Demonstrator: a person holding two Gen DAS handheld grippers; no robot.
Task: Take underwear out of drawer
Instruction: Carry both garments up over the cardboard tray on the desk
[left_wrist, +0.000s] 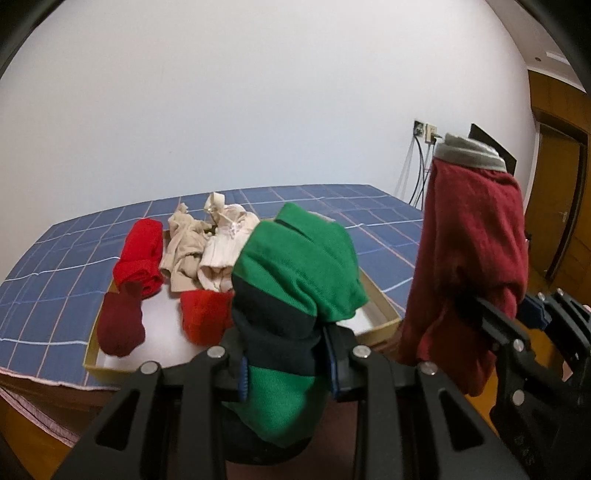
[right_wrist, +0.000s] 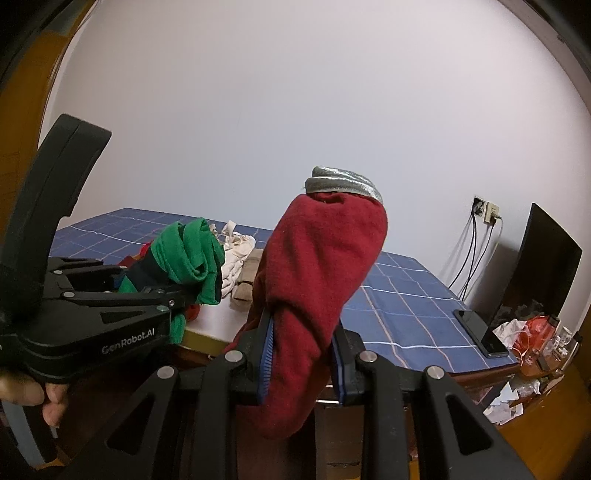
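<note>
Underwear fills both our grippers: our left gripper is clamped on a green and navy pair, our right gripper on a dark red pair with a grey waistband, both raised near the drawer on the blue checked cloth, where more pieces lie.
</note>
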